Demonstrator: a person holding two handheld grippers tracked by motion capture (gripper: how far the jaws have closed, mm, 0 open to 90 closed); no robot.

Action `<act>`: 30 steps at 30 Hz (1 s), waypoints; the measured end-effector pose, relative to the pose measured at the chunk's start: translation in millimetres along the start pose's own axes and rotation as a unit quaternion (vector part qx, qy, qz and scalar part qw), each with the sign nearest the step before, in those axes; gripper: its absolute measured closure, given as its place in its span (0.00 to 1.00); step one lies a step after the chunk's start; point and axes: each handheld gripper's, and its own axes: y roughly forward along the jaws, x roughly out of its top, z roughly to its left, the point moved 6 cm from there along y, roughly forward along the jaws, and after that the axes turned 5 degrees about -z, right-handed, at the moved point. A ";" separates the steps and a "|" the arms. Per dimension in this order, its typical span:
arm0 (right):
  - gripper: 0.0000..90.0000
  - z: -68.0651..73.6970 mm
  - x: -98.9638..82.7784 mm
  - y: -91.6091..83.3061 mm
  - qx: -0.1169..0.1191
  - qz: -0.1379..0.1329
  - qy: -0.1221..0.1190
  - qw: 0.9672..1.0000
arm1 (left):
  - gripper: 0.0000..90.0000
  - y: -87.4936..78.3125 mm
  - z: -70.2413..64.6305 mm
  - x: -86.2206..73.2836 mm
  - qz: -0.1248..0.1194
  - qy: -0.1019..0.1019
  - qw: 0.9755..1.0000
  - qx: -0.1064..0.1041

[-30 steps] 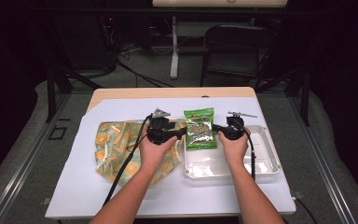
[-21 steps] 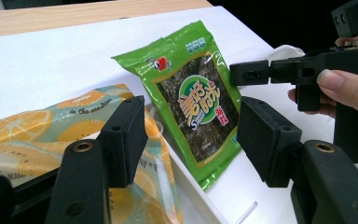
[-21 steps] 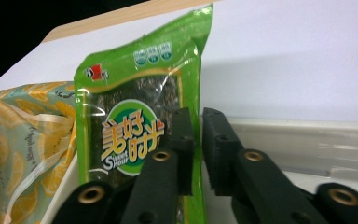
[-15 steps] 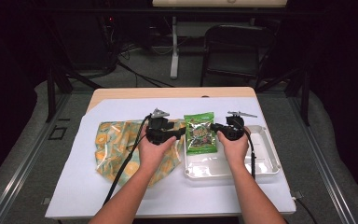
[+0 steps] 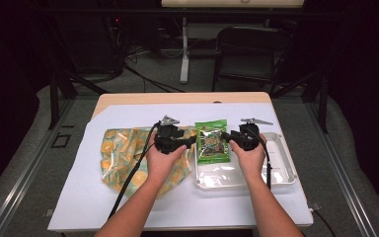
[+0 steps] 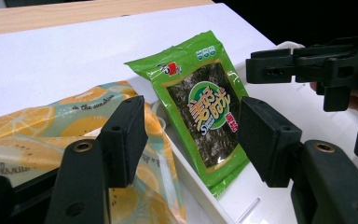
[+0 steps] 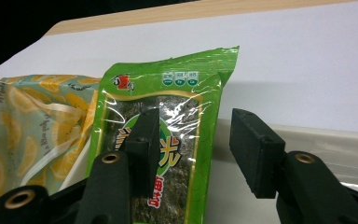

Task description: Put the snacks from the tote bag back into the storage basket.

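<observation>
A green seaweed snack packet (image 5: 211, 140) leans tilted on the left rim of a white plastic tray (image 5: 282, 165). My left gripper (image 5: 193, 141) points right at the packet's left edge. It stands open, and in the left gripper view the packet (image 6: 205, 107) lies just ahead between its jaws (image 6: 193, 135). My right gripper (image 5: 225, 136) points left at the packet's right edge, also open. In the right gripper view (image 7: 198, 142) one jaw lies over the packet's face (image 7: 168, 93) and the other sits past its right edge.
A fabric bag with an orange-slice print (image 5: 128, 155) lies flat left of the tray, under the left hand. White paper (image 5: 94, 197) covers the wooden table (image 5: 177, 98). The tray's rim (image 7: 307, 135) runs behind the right jaws. A chair (image 5: 249, 52) stands beyond the table.
The right gripper has edged left, closer to the packet. The packet has shifted slightly toward the person. The left gripper has hardly moved.
</observation>
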 end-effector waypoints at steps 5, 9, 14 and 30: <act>0.57 4.4 1.3 -3.2 0.001 -0.005 -0.006 1.000 | 0.47 -2.3 0.8 0.8 -0.001 0.003 1.000 0.003; 0.56 10.5 1.9 -5.5 0.006 -0.007 -0.016 1.000 | 0.47 -6.0 2.1 1.7 0.000 0.009 1.000 0.004; 0.56 17.6 1.9 -8.0 0.013 -0.005 -0.026 1.000 | 0.47 -14.2 3.3 2.7 -0.006 0.018 1.000 0.008; 0.55 54.0 1.5 -20.6 0.047 -0.001 -0.068 0.997 | 0.48 -73.1 40.5 -14.5 -0.015 0.049 0.997 0.059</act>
